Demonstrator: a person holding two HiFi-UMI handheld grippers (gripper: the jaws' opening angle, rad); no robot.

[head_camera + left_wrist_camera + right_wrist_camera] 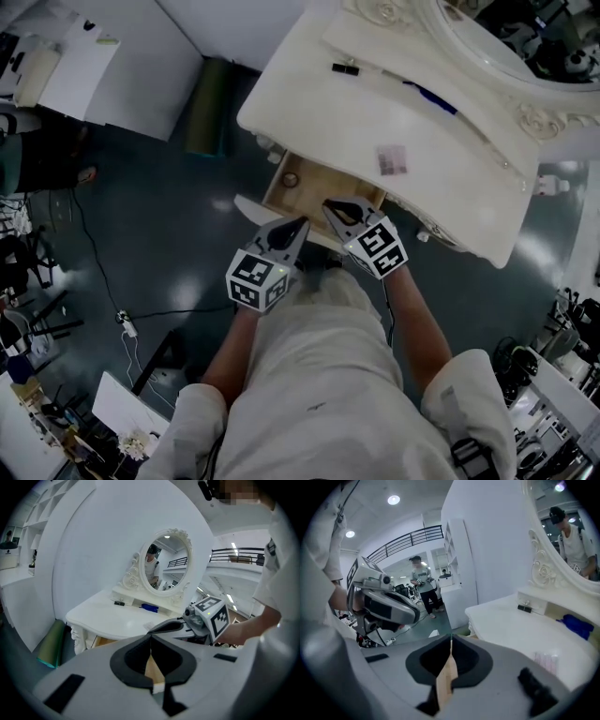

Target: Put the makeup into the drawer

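Note:
The wooden drawer (305,192) of a white vanity table (309,103) stands pulled out, with a small round thing (291,178) inside near its left end. On the tabletop lie a pinkish packet (392,159), a blue item (431,97) and a small black item (345,68). My left gripper (302,225) and right gripper (330,206) hover side by side over the drawer's front edge. Both are shut with nothing between the jaws. The left gripper view shows its closed tips (151,638) and the right gripper view its closed tips (451,640), with the drawer's wood below each.
An ornate oval mirror (166,564) stands at the back of the table. A green roll (206,119) leans by the table's left leg. Cables (122,319) run across the dark floor. A person (423,585) stands far off in the room.

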